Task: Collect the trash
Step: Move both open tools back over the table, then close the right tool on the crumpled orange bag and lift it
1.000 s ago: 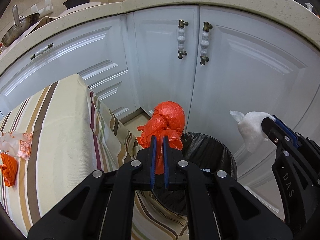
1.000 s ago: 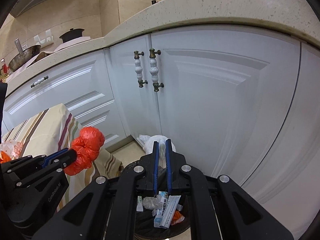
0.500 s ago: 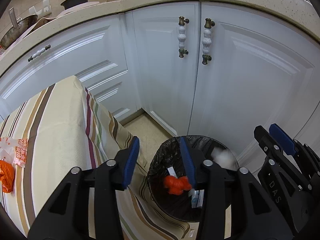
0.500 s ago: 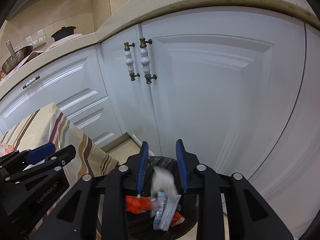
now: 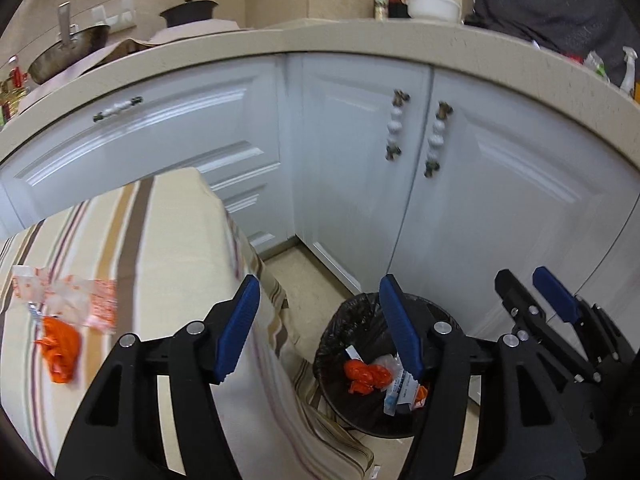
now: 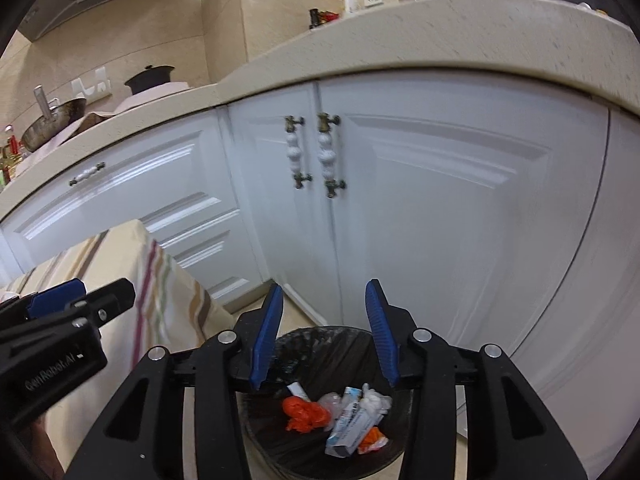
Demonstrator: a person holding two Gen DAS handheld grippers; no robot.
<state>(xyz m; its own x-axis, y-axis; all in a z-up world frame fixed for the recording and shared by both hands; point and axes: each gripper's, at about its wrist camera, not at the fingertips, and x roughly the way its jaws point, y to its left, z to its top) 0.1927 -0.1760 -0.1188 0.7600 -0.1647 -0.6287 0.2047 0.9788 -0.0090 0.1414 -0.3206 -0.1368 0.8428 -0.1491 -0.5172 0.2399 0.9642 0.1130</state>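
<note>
A black-lined trash bin (image 5: 340,332) (image 6: 320,340) stands on the floor by the white cabinets. In it lie a crumpled orange bag (image 5: 366,376) (image 6: 304,412), a white tissue wad (image 6: 374,398) and small packets. My left gripper (image 5: 320,328) is open and empty above the bin's left edge. My right gripper (image 6: 324,328) is open and empty above the bin; it also shows in the left wrist view (image 5: 536,292). On the striped tablecloth (image 5: 160,240) lie another orange bag scrap (image 5: 58,350) and a clear printed wrapper (image 5: 68,296).
White cabinet doors (image 5: 400,200) with beaded handles (image 6: 312,156) stand right behind the bin. The beige countertop (image 5: 280,44) carries a wok, a pot, a bottle and a white bowl. The table's cloth hangs down beside the bin.
Both grippers opened; the orange bag and the white tissue dropped into the bin. Both grippers have since risen and opened wider.
</note>
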